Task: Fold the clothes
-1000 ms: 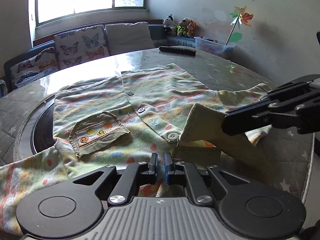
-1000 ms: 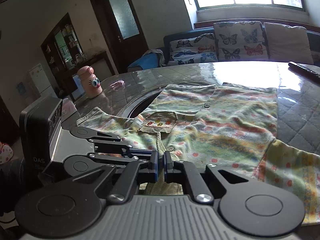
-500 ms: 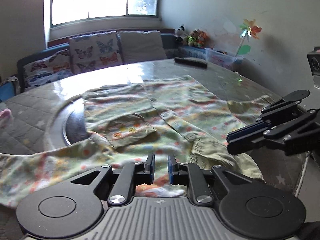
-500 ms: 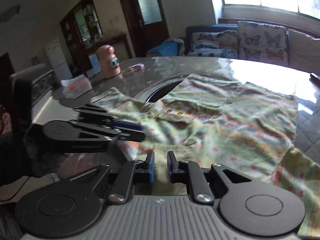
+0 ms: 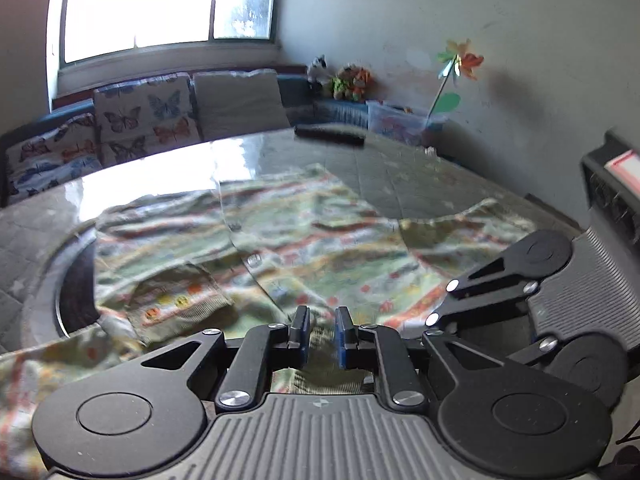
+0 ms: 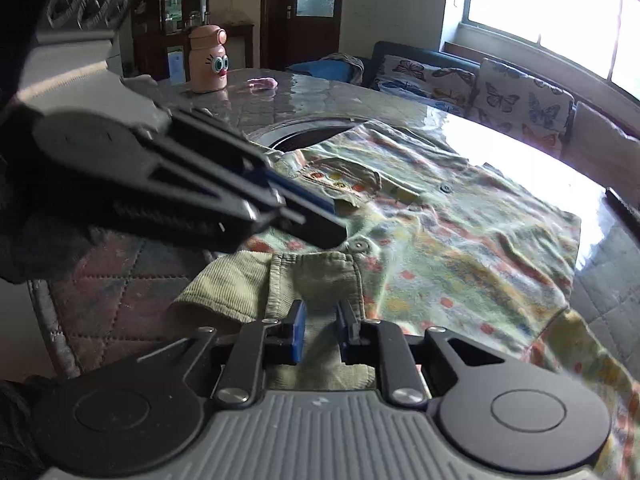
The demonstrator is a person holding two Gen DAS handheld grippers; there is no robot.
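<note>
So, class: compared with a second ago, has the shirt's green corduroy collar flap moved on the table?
Yes. The collar flap, earlier lifted in the right gripper, now lies flat by the top snap button; those jaws have just been opening.

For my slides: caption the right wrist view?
Right gripper, jaws slightly apart, above the corduroy collar of a patterned shirt spread on the table.

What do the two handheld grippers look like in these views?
Both the left gripper and right gripper match: black linkage arms with silver pivot screws, round black discs each side, blue pads on the fingertips, and a ribbed grey housing behind.
</note>
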